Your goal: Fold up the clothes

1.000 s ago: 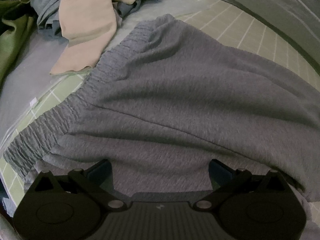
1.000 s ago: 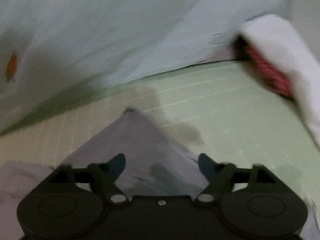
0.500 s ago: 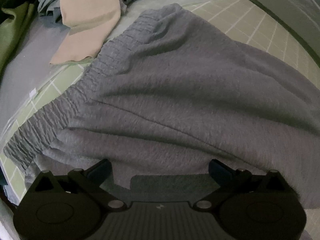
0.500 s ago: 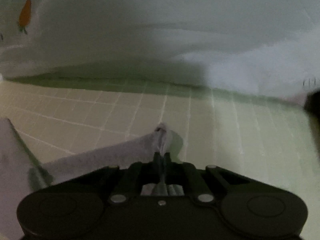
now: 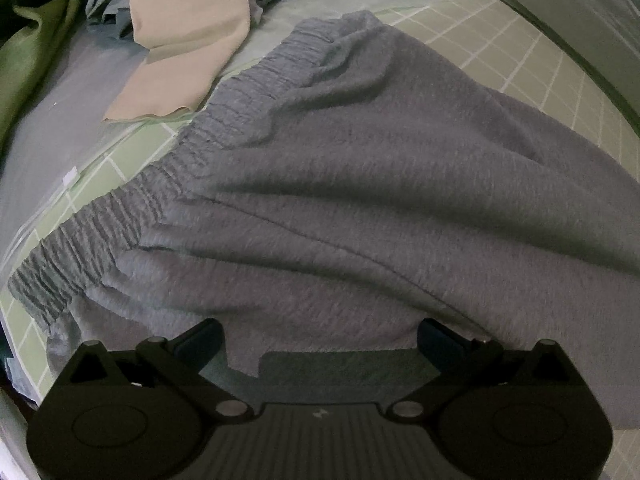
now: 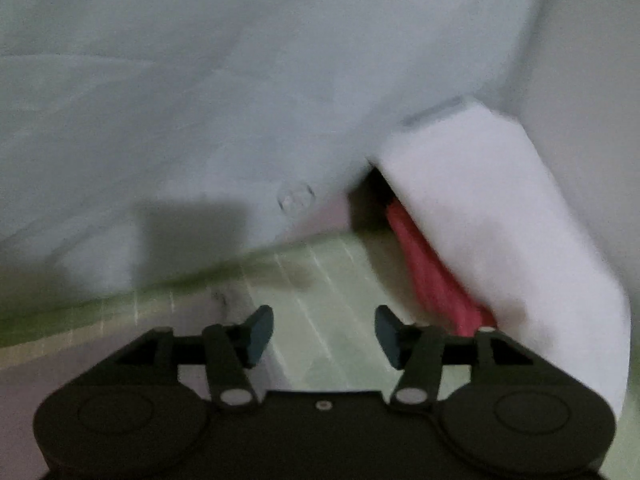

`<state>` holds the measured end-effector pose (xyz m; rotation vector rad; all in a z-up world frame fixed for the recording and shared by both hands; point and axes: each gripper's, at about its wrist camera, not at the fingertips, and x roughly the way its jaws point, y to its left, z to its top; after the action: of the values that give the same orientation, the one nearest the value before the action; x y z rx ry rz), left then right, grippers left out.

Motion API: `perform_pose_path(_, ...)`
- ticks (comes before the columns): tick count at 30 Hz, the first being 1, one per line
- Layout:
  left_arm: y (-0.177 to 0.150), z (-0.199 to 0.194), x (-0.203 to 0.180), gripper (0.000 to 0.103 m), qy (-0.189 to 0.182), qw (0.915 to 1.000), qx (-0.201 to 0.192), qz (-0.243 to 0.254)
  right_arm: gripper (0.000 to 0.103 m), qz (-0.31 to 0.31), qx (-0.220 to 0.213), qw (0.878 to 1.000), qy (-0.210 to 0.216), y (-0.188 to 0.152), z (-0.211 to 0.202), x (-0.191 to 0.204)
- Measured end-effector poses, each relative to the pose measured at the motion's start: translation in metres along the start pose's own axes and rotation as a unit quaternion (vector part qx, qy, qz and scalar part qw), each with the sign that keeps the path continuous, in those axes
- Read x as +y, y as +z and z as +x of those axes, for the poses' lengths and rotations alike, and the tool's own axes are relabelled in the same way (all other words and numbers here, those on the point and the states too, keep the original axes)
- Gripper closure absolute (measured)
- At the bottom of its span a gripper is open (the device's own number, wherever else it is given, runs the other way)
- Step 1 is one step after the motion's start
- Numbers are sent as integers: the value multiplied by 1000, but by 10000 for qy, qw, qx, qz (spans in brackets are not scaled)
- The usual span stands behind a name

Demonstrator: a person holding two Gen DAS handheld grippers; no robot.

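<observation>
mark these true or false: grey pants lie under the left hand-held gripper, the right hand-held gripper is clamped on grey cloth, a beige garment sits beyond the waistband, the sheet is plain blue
1. Grey pants lie spread under the left hand-held gripper: true.
2. The right hand-held gripper is clamped on grey cloth: false. Its jaws have just been opening and stand apart, with nothing between them.
3. A beige garment lies beyond the elastic waistband: true.
4. The sheet is plain blue: false. The sheet is green with a white grid.
</observation>
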<state>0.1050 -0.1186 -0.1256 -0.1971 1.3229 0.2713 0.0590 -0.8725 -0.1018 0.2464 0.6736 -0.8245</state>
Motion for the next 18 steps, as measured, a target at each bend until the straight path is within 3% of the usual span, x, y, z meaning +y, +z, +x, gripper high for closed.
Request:
perform_pose_path(6,-2,1,1,0,-2,10000,15,0,31,440,666,9966,-214,-68,-12,-15)
perform_pose_path(11,2,3,1,0,-1,10000,39,-4,30,847,788,9930,-251,-92,-17,-20)
perform_pose_path(12,6,5,0,0,-1,10000,35,-2,35,845,756,9933,-232,-94,-18,-20)
perform_pose_path(14,14,9,-3,0,-1,10000,26,2,70,720,670,9950,-158,-96,-21,-21)
perform_pose_path(15,14,9,-2,0,-4,10000,10,5,101,572,646,9962,-113,-93,-22,-20)
perform_pose_path(18,11,6,-2,0,-11,10000,-33,10,99,507,668,9964,-142,-86,-17,-30)
